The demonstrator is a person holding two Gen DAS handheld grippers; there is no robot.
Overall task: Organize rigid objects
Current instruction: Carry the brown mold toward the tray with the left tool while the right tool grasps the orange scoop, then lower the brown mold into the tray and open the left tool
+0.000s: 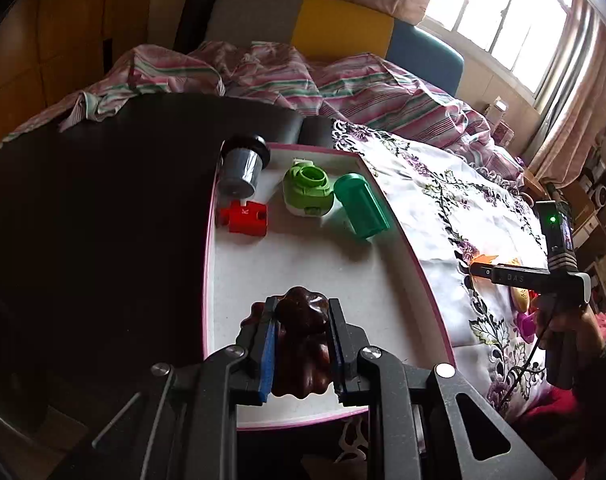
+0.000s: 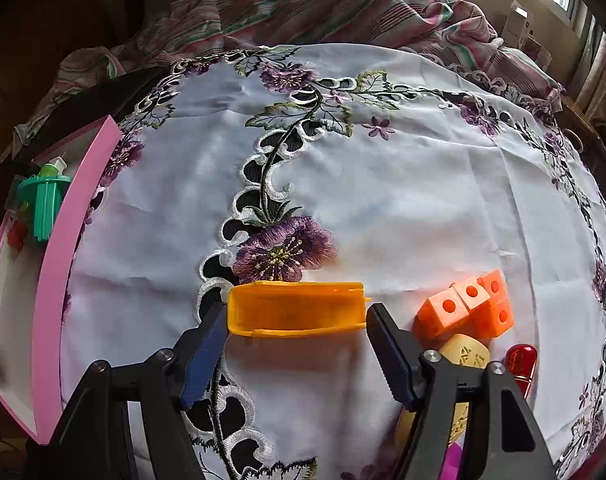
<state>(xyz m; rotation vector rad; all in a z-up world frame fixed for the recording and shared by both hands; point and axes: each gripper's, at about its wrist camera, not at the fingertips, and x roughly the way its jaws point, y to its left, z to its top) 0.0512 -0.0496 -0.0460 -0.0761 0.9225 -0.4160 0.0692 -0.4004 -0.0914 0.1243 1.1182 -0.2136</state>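
My left gripper [image 1: 301, 320] is shut on a dark brown lumpy figurine [image 1: 303, 344] and holds it over the near part of the pink-rimmed white tray [image 1: 343, 276]. In the tray lie a grey cup [image 1: 241, 166], a red block [image 1: 243, 216], a light green round piece [image 1: 308, 188] and a dark green cylinder [image 1: 362, 205]. My right gripper [image 2: 297, 326] is open, its fingers either side of an orange trough-shaped piece [image 2: 297, 314] lying on the embroidered white cloth [image 2: 383, 184]. The right gripper also shows in the left wrist view [image 1: 479, 270], far right.
Beside my right fingers lie orange cubes with holes [image 2: 467, 306], a beige piece [image 2: 463, 354] and a red shiny piece [image 2: 521, 362]. The tray's pink wall [image 2: 63, 248] stands at the left. A dark table [image 1: 103, 220] lies left of the tray, striped bedding [image 1: 283, 80] behind.
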